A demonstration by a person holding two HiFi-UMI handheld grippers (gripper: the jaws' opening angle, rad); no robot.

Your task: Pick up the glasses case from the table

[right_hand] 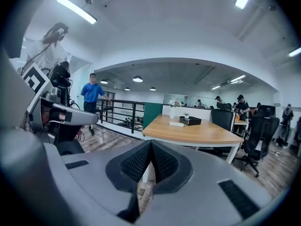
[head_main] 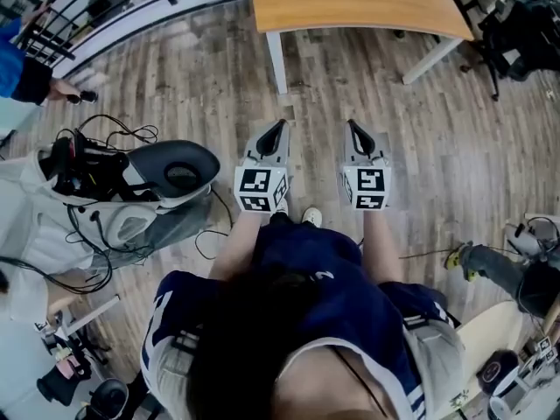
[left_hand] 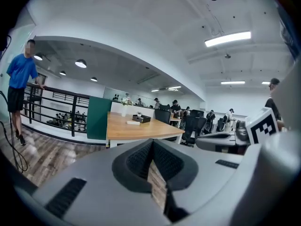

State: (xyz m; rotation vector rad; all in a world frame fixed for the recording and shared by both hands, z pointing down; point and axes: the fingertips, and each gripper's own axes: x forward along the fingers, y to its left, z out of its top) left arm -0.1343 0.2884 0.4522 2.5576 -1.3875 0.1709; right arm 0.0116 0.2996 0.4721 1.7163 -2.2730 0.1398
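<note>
A wooden table (head_main: 350,7) stands ahead across the plank floor. On its far part lie a small pale flat object (right_hand: 176,123) and a dark box (right_hand: 190,120), also seen as the pale object (left_hand: 133,122) and the box (left_hand: 142,118). Which of them is the glasses case I cannot tell. My left gripper (head_main: 278,125) and right gripper (head_main: 353,125) are held side by side in front of me, well short of the table, pointing toward it. The left gripper (left_hand: 152,142) is shut with nothing in it. The right gripper (right_hand: 151,143) is shut and empty too.
A person in a blue shirt (right_hand: 92,93) stands by a black railing (left_hand: 56,107) on the left. Equipment with tangled cables (head_main: 131,182) sits on the floor to my left. Office chairs (right_hand: 256,135) stand right of the table. More people sit at desks in the background.
</note>
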